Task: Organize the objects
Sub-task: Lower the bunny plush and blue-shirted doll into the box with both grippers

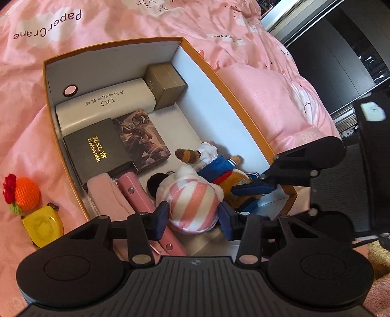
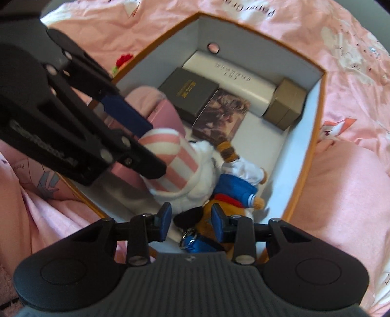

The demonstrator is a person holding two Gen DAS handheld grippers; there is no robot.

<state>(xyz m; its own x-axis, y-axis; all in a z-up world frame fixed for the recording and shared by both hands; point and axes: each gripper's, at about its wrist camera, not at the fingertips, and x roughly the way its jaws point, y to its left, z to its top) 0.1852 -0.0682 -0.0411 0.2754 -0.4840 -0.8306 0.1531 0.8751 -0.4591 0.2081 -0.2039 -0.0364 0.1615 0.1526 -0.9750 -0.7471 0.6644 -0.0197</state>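
A pink-and-white striped plush (image 1: 192, 204) lies in the near end of an orange-rimmed box (image 1: 219, 80). My left gripper (image 1: 195, 219) is shut on it, one blue pad against each side. The right wrist view has this gripper (image 2: 153, 148) coming in from the upper left onto the striped plush (image 2: 168, 156). Beside the striped plush lies a brown bear plush (image 1: 214, 165) in a blue and white sailor suit. My right gripper (image 2: 191, 219) points down onto the bear plush (image 2: 238, 190) and is shut on its brown fur near a blue keyring (image 2: 189, 240). From the right edge of the left wrist view the right gripper (image 1: 243, 197) reaches in.
The box's far end holds a white case (image 1: 104, 104), a tan carton (image 1: 165, 85), a black box (image 1: 97, 151), a picture box (image 1: 141, 139), a pink case (image 1: 136, 195) and pink cloth (image 1: 107, 195). On the pink duvet (image 1: 146, 22) left of the box lie a crocheted orange (image 1: 26, 192) and a yellow object (image 1: 42, 226).
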